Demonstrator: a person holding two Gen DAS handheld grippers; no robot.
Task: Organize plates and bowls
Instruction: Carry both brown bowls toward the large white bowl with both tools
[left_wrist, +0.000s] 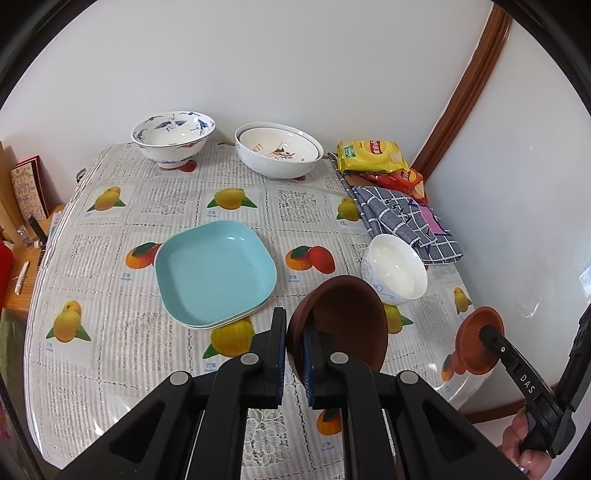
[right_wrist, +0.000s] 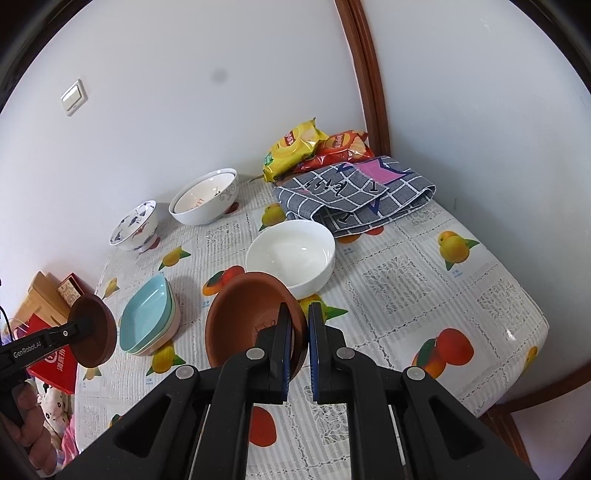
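**Each claw clamps a brown bowl above the table**

Left wrist view: the left claw (left_wrist: 293, 345) is clamped on the dark bowl (left_wrist: 343, 321) by its rim, raised over the table (left_wrist: 110, 369), beside the teal plates (left_wrist: 216, 271) and white bowl (left_wrist: 395, 269).

Right wrist view: the right claw (right_wrist: 299, 338) pinches the terracotta bowl (right_wrist: 251, 317) by its rim, just before the white bowl; open cloth lies right, toward the table edge.
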